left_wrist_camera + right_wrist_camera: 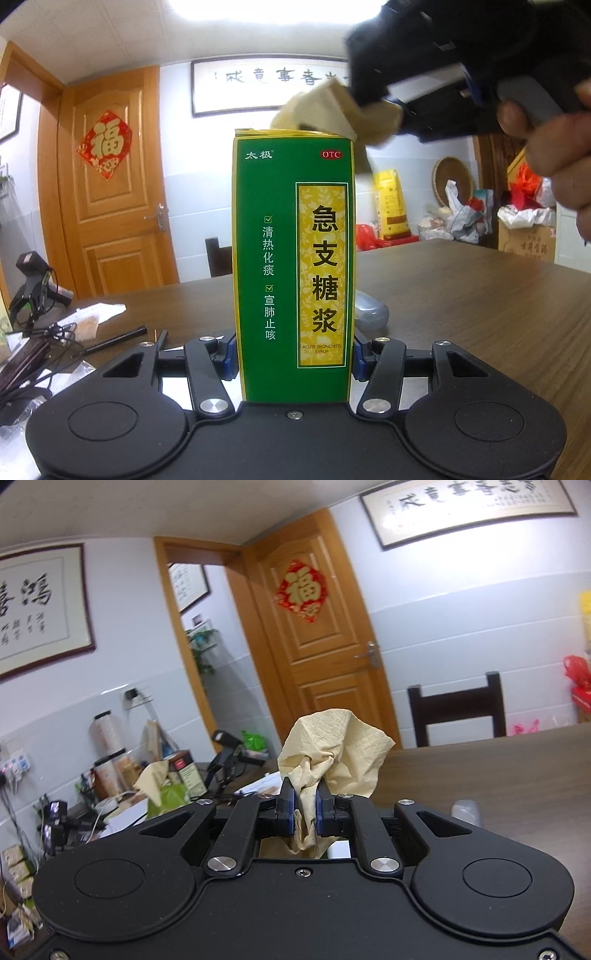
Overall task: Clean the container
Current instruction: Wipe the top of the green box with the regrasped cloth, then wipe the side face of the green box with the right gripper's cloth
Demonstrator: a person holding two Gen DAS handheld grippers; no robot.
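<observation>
Tall green-and-yellow cardboard medicine box (293, 266): base hiding behind the black gripper body. Clear rounded plastic case (371, 312): mostly hiding behind the box. Crumpled beige paper tissue (325, 114): blurring, partly covered by the black right gripper (384, 105). Hand (554, 155): running off the frame's right edge.

Bright overhead ceiling light (273, 5) blown out; right gripper (373, 107) motion-blurred (fisheye bends edges, corners dark)

The box (293, 266) is green with yellow edges, a yellow leaf-patterned panel bearing dark characters, and a red oval badge. The tissue (332, 753) is pale tan with a fine embossed grid. The worktop (461, 314) is dark brown woodgrain; the fingers (286, 808) are black with blue pads.
</observation>
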